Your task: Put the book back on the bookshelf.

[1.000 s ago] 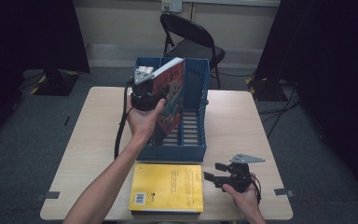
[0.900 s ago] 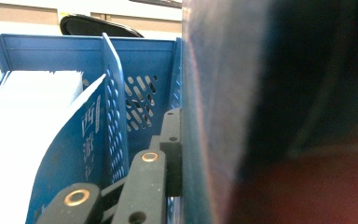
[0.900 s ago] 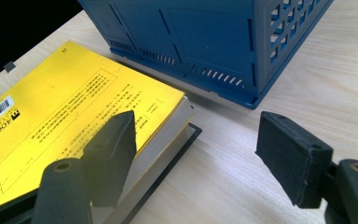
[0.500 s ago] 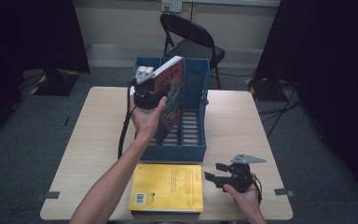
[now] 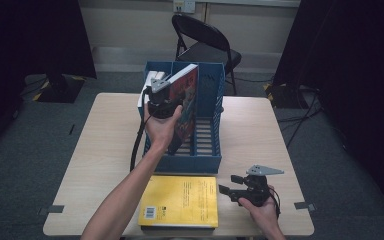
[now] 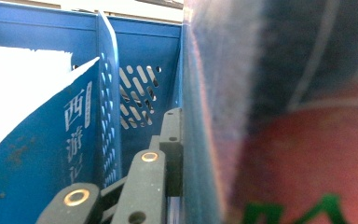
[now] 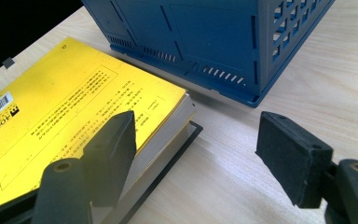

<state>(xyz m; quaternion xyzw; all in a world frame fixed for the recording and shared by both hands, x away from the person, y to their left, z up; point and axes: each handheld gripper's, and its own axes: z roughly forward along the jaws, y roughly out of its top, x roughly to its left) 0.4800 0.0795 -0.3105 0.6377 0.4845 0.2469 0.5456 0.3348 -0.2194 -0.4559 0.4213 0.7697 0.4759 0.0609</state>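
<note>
left gripper [image 5: 166, 95] clamping the red book [image 5: 187, 107] at its upper edge, standing it in the blue rack [image 5: 215, 125]. stiff, glossy cover, likely slippery; gripping near the spine seems safest. right gripper [image 5: 230, 190] idling, jaws apart, holding nothing.

Open right gripper [image 7: 193, 154], yellow book [image 7: 70, 112] beside blue rack [image 7: 205, 37], wooden table [image 7: 317, 93]

I see the file rack [image 5: 202, 157] at the middle of the table [image 5: 100, 150], with a chair [image 5: 205, 42] behind the table's far edge. My left gripper [image 5: 161, 95] clamps a book [image 5: 189, 100] tilted in the rack's middle slot; another book [image 6: 32, 154] leans in the slot to its left. A third book [image 5: 180, 200] lies flat before the rack, just left of my right gripper [image 5: 227, 192].
</note>
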